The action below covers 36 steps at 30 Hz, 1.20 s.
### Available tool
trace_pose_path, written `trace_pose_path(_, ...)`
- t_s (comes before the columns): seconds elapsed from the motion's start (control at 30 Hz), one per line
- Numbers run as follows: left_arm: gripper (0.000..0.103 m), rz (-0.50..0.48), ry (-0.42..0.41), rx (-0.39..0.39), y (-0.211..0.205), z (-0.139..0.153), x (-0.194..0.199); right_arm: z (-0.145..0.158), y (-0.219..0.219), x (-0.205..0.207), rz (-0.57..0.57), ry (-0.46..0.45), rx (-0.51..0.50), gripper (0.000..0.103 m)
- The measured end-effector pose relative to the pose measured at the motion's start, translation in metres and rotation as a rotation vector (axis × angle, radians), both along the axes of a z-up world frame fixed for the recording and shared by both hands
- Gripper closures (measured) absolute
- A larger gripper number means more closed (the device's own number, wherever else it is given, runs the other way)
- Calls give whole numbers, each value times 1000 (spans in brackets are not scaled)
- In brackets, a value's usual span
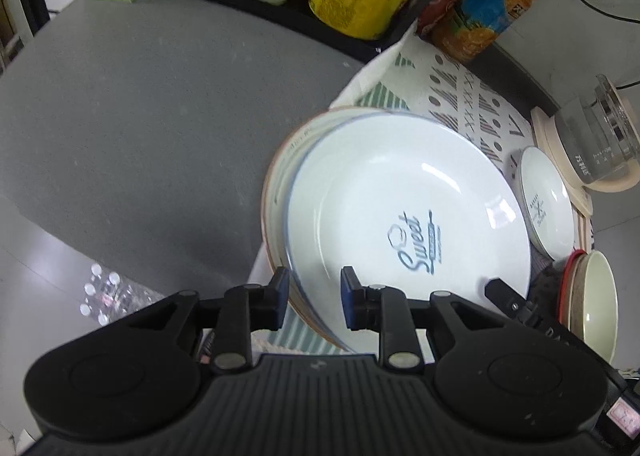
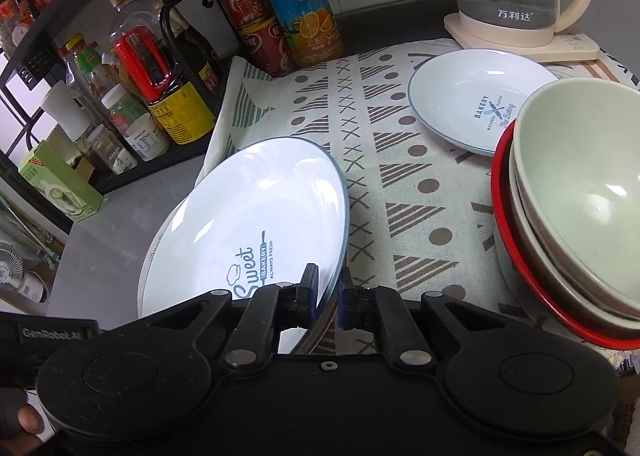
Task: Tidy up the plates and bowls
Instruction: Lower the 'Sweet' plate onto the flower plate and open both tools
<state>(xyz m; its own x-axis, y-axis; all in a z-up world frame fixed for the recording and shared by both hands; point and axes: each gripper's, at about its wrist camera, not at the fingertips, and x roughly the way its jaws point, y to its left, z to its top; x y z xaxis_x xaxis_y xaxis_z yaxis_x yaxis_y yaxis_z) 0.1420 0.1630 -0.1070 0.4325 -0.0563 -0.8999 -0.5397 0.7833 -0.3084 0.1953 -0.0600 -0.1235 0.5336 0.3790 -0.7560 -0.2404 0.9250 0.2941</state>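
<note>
My right claw pinches the near rim of the "Sweet Bakery, Always Fresh" plate, which tilts up and away to the claw's left, above the plate stack on the patterned cloth covering the desk. My left claw stands partly spread, straddling the same plate's rim and the stack's edge without pressing; so the right claw carries the plate. Judgement: the coming move turns on lowering this rim flat onto the stack directly ahead. To the right claw's right sit nested bowls; beyond them lies a smaller "Bakery" plate.
</note>
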Motion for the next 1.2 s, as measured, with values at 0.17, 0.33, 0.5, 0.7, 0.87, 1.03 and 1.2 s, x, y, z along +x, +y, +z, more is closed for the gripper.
trace_pose_path(0.17,65,2,-10,68,5,1,8,-1,2,1,0,2,-12,95)
trace_pose_path(0.33,63,20,14,78,10,-15,12,-3,3,3,-4,8,-35,95)
trace_pose_path(0.5,63,32,9,82,14,-22,16,-7,2,6,-13,20,-48,94)
trace_pose_path(0.7,79,26,-37,57,19,-21,13,-7,6,11,-10,22,-65,93)
trace_pose_path(0.87,85,27,-56,63,20,-19,14,-11,12,13,4,40,-72,91)
trace_pose_path(1.03,90,33,-61,66,24,-18,16,-17,18,15,14,60,-76,90)
trace_pose_path(1.2,91,30,-44,72,29,-17,21,-21,24,17,21,90,-81,86)
